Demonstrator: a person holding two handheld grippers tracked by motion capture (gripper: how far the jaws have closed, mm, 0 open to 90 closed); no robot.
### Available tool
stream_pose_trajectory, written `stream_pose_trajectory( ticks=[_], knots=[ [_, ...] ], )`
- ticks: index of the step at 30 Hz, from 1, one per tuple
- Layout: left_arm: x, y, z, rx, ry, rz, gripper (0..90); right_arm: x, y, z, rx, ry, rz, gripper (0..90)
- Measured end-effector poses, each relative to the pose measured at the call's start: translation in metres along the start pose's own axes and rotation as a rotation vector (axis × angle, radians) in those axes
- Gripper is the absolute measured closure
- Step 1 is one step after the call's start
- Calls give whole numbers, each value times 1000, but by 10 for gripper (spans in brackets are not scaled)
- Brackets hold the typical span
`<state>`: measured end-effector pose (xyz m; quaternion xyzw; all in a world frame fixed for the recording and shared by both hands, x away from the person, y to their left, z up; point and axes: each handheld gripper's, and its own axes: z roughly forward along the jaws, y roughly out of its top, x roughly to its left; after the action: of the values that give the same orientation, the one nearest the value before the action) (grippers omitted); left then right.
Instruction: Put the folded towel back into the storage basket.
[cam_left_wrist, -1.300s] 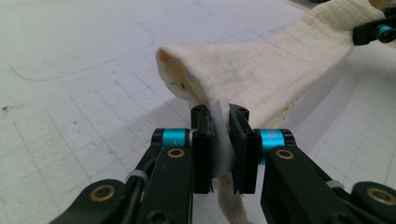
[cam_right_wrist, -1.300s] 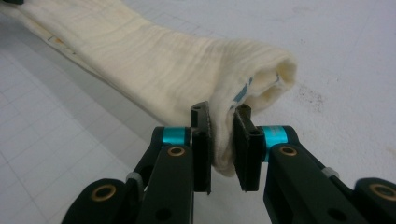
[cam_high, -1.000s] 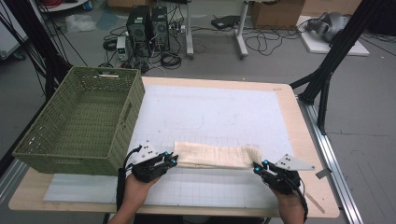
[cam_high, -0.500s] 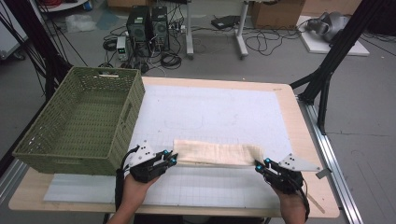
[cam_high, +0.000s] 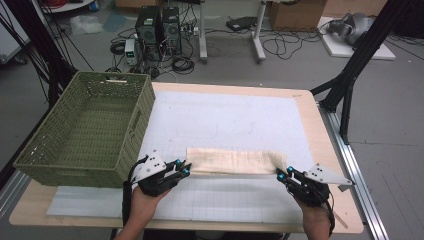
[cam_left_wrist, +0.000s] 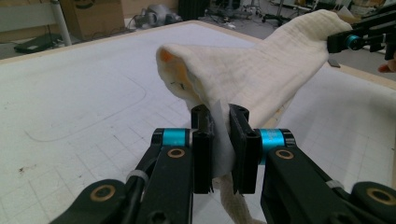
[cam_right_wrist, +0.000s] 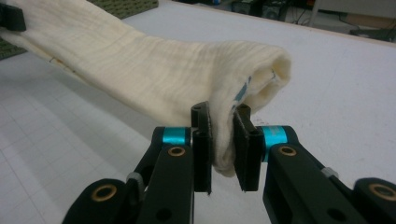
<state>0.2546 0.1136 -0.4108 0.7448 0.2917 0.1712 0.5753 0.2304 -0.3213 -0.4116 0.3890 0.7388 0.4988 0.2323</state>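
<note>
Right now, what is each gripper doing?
Left gripper: closed on the cloth.
Right gripper: closed on the cloth's other end.

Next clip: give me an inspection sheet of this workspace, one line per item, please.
Surface: wooden table under a white gridded mat with faint pen marks.
Job's things: cream folded cloth stretched between both grippers; green woven basket at the table's left, nothing seen inside.
Clutter: nothing seen on the mat.
Grippers: left hand-held gripper shut on the cloth's left end; right hand-held gripper shut on its right end.
Cables: a black cable trails along the left forearm.
Surroundings: computer towers, floor cables, black stand legs.
</note>
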Motion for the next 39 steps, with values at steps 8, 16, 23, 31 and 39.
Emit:
stream_pose_trajectory(
  ticks=[8,16,23,31,39],
  knots=[
    [1,5,-5,-13,2,0,808,2,10,-4,-36,2,-28,803],
    [0,11,-10,-28,8,1,809,1,17,-3,-49,12,-31,805],
    [1,16,-18,-38,19,-3,811,-1,26,6,-68,21,-38,806],
    [-1,23,-34,-61,44,8,811,-1,39,16,-87,39,-46,807],
    [2,30,-54,-88,71,11,811,3,66,28,-102,64,-89,807]
  ],
)
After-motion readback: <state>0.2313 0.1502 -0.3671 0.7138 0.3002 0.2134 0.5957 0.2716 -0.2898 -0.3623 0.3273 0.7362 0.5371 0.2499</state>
